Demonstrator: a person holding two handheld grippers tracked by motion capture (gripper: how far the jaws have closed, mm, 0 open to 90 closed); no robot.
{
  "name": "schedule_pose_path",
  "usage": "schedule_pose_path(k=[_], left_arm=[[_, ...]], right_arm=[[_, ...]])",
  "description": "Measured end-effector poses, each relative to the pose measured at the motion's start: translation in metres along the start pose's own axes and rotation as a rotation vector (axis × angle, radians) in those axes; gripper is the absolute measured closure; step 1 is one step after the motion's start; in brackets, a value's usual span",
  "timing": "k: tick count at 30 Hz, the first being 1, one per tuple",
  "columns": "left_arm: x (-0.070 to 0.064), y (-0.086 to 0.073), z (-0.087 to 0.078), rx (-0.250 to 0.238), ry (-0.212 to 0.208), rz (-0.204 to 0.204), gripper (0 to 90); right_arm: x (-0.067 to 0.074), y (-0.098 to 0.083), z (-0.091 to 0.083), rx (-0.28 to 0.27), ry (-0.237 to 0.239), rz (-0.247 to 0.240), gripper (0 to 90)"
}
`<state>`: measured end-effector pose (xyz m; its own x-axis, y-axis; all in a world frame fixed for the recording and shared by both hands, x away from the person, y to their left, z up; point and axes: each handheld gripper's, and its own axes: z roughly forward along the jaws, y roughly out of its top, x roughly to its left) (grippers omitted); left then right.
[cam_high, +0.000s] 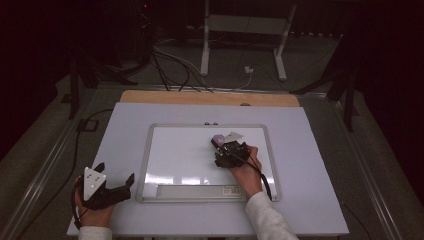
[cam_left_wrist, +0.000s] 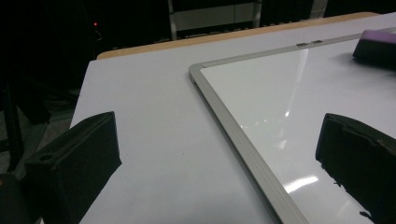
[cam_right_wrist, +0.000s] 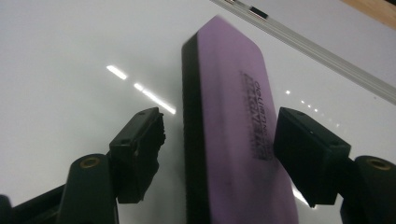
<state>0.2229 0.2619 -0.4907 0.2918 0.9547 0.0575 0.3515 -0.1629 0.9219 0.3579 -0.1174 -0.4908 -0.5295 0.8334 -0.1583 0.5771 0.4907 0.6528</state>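
Where the right gripper (cam_right_wrist: 217, 135) straddles a purple eraser (cam_right_wrist: 233, 130), jaws half wide, a gap at the left pad, so no firm clamp; printed lettering legible close up. From above: eraser (cam_high: 218, 140) on a glossy metal-framed whiteboard (cam_high: 150, 150). Left gripper (cam_high: 116, 182) wide, empty, on the matte table (cam_high: 120, 130).

Eraser (cam_right_wrist: 233, 126) on whiteboard (cam_high: 180, 155) — far right
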Motion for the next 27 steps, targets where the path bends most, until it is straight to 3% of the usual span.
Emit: schedule_pose_path(k=[7, 11, 15, 24, 27], left_arm=[[0.000, 0.000, 0.000, 0.002, 0.001, 0.000, 0.6], [0.000, 0.000, 0.000, 0.001, 0.001, 0.001, 0.6], [0.000, 0.000, 0.000, 0.003, 0.001, -0.001, 0.6], [0.001, 0.000, 0.000, 0.004, 0.002, -0.001, 0.6], [0.000, 0.000, 0.000, 0.004, 0.001, 0.000, 0.6]], right_arm=[[-0.004, 0.000, 0.000, 0.014, -0.022, -0.006, 39.0], [-0.008, -0.001, 0.004, 0.059, -0.009, 0.003, 43.2], [-0.009, -0.003, 0.004, 0.058, -0.056, 0.018, 57.8], [-0.011, -0.005, 0.003, 0.049, -0.039, 0.052, 61.2], [-0.011, -0.004, -0.002, 0.022, -0.056, 0.055, 61.8]])
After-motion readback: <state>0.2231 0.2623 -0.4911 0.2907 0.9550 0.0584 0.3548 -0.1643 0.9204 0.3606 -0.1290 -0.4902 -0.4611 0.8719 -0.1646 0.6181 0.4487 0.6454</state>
